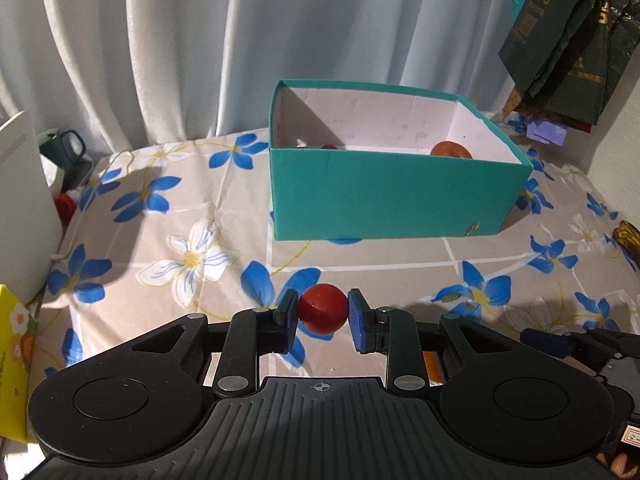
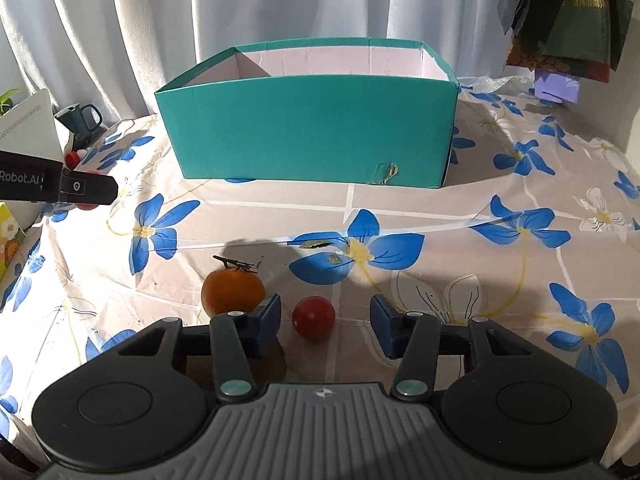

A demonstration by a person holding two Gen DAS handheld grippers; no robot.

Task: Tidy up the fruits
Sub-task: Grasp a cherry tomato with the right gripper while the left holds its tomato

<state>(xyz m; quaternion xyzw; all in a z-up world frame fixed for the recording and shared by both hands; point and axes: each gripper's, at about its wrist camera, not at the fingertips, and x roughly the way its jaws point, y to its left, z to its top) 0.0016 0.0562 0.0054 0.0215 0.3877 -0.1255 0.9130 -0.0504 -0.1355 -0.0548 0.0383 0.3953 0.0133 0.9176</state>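
Note:
My left gripper [image 1: 323, 314] is shut on a small red tomato [image 1: 323, 309], held above the floral tablecloth in front of the teal box [image 1: 396, 196]. Inside the box lie an orange-red fruit [image 1: 451, 149] and a small red fruit [image 1: 329, 146]. My right gripper [image 2: 325, 322] is open, its fingers on either side of another red tomato [image 2: 313, 317] that rests on the cloth. An orange with a stem [image 2: 232, 292] sits just left of the right gripper's left finger. The teal box [image 2: 312, 132] stands behind. The left gripper [image 2: 92, 189] shows at the left edge of the right wrist view.
Floral tablecloth [image 1: 180, 216] covers the table. A white appliance [image 1: 24, 208], a dark green mug [image 1: 66, 146] and a yellow carton [image 1: 12, 360] stand at the left. Dark bags [image 1: 568, 40] hang at the back right. Curtains [image 1: 180, 40] hang behind.

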